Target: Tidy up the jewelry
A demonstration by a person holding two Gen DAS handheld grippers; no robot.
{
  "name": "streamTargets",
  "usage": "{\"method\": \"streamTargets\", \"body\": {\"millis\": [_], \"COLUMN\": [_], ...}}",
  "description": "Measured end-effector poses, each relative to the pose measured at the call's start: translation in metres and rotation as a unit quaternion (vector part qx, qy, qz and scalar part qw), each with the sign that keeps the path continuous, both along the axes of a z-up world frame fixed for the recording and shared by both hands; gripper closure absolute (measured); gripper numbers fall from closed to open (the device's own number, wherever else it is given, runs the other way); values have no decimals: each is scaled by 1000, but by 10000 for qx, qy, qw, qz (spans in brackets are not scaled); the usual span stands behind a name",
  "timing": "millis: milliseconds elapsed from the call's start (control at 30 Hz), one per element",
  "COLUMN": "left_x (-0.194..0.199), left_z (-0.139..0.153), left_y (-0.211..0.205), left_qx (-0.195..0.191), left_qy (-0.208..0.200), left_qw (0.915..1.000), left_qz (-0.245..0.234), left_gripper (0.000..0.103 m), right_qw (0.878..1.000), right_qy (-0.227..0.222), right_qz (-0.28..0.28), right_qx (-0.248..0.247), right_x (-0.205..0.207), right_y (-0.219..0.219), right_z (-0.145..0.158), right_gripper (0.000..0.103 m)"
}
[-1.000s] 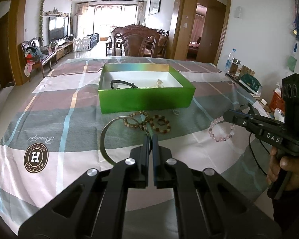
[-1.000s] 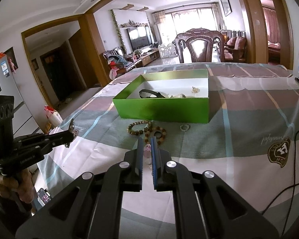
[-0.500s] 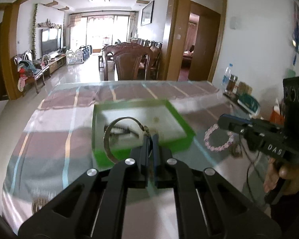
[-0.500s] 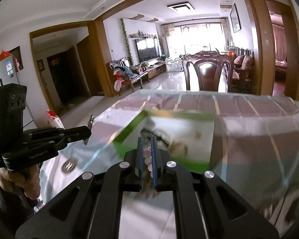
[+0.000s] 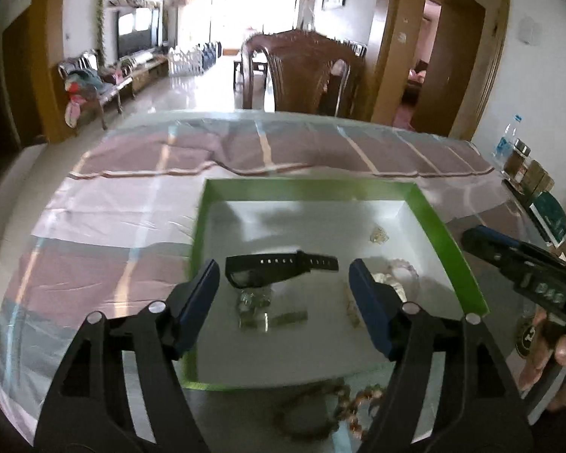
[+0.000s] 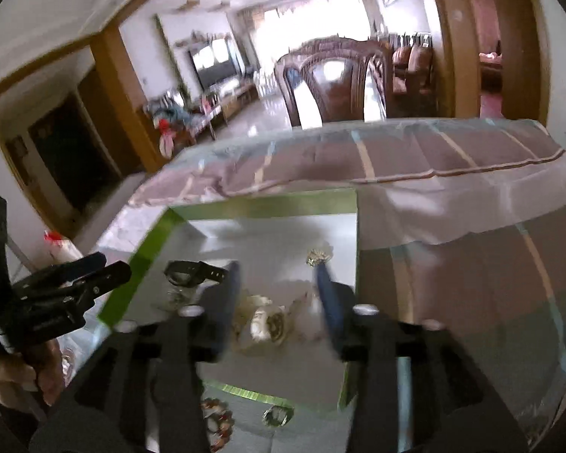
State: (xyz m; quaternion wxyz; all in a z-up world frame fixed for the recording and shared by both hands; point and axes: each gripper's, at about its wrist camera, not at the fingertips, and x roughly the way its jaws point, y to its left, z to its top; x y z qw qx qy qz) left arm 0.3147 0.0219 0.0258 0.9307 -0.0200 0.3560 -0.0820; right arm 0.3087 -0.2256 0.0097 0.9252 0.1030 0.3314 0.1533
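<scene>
Both tongs are hovering over the green box (image 5: 449, 241): left tongs (image 5: 285, 287) and right tongs (image 6: 277, 294) are spreading apart, pinching nothing, black watch (image 5: 279, 266) lying at 12 o'clock.

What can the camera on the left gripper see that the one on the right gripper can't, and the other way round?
Only the left wrist view shows the bottle and jars at the table's far right edge and the right gripper from the side.

Only the right wrist view shows a small ring-like piece on the cloth just outside the box's near wall, and the left gripper from the side.

Both show the green box with its white floor, the black watch lying inside, a small gold ornament, the brown bead bracelets outside the box, and the wooden chair.
</scene>
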Motion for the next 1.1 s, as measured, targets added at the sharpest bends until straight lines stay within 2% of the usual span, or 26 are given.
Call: {"method": "streamTargets", "body": {"millis": [33, 67, 100, 133, 200, 267, 367, 467, 667, 1100], "left_x": [-18, -41, -57, -79, -131, -163, -208, -232, -257, -273], "left_z": [10, 21, 29, 37, 46, 45, 23, 0, -28, -27], "left_y": [4, 7, 9, 12, 19, 22, 19, 14, 14, 14], "left_qx": [-6, 40, 93, 152, 216, 200, 82, 188, 151, 147], "left_qy": [-241, -542, -772, -1048, -1504, -1596, -1382, -1188, -880, -877], "left_qw": [9997, 9985, 9969, 9943, 9882, 9865, 9901, 9922, 9954, 9959], "left_qz": [11, 40, 76, 135, 220, 318, 249, 314, 339, 146], "left_gripper": [29, 22, 15, 12, 6, 6, 5, 5, 5, 5], "right_qw": [9998, 9988, 9974, 9962, 9935, 9927, 9937, 9944, 9956, 9954], "right_qy": [-205, -468, -705, -850, -1103, -1147, -1011, -894, -730, -766], "right_qz": [-55, -103, -142, -174, -224, -295, -270, -285, -311, -167], "right_qx": [42, 84, 72, 32, -142, -241, -412, -487, -491, -548], "right_x": [-16, -39, -62, -78, -121, -157, -193, -220, -236, -258], "right_y": [-4, -8, -10, -12, -12, -13, -8, -1, 2, 16], "right_z": [7, 17, 26, 31, 36, 33, 21, 4, -14, -16], "right_gripper": [36, 29, 17, 11, 9, 9, 9, 9, 9, 10]}}
